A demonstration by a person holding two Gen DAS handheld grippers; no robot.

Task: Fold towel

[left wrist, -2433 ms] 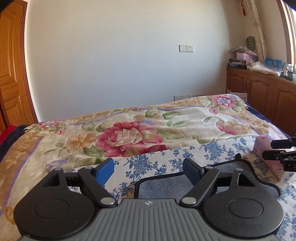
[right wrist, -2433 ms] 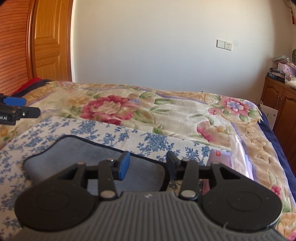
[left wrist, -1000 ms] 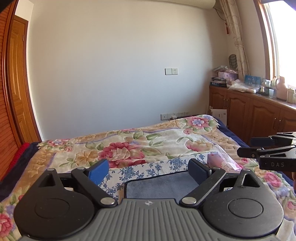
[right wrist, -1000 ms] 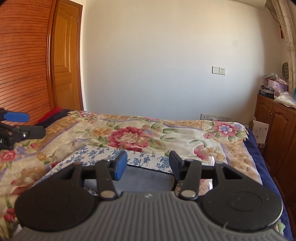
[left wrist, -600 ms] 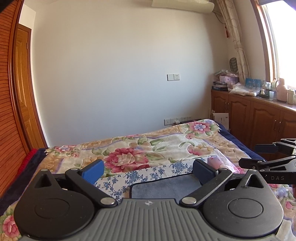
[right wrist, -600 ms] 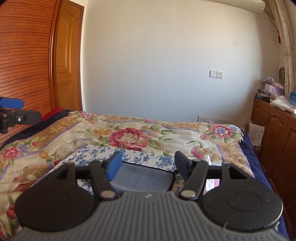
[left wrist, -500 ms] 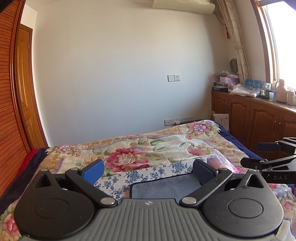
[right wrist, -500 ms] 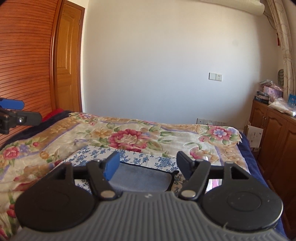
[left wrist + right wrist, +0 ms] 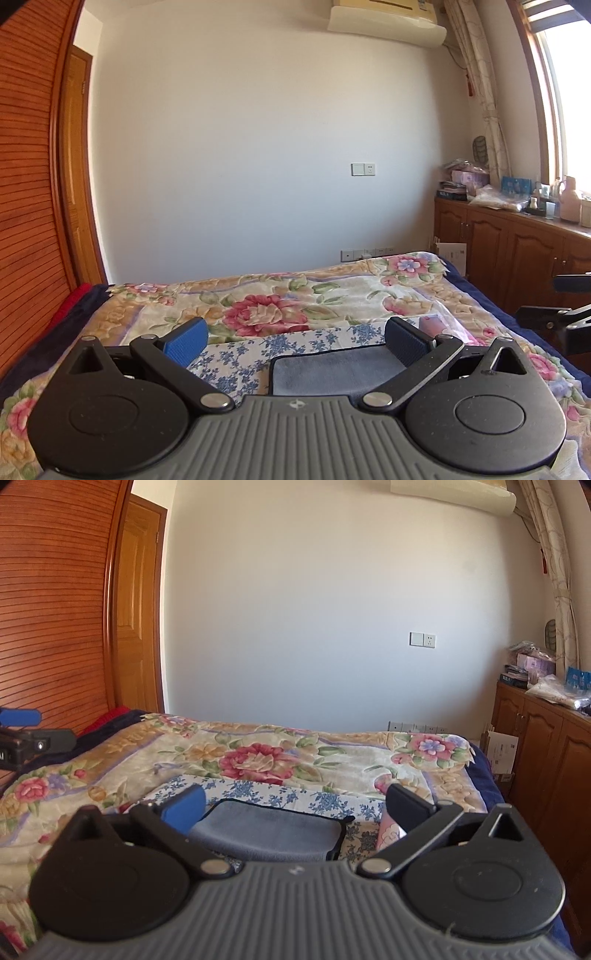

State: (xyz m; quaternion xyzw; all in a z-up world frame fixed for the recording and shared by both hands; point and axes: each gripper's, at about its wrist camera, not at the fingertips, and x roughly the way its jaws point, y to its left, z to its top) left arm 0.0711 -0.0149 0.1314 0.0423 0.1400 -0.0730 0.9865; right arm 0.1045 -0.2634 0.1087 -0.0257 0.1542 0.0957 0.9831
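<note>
The left gripper (image 9: 294, 339) has its blue-padded fingers (image 9: 184, 340) spread wide and grasping nothing; the right gripper (image 9: 294, 808) is likewise released, its fingers (image 9: 183, 808) far apart. Both are raised above the bed, clear of the cloth. Below and just beyond the fingertips lies the grey folded towel with dark edging (image 9: 269, 830), flat on a white sheet printed with blue flowers (image 9: 240, 356). In the left wrist view the towel (image 9: 332, 369) sits nearer the right-hand finger. Beside it rests a pink packet (image 9: 388, 833). Farther off spreads the cream floral blanket (image 9: 266, 757), then the white wall (image 9: 258, 147).
</note>
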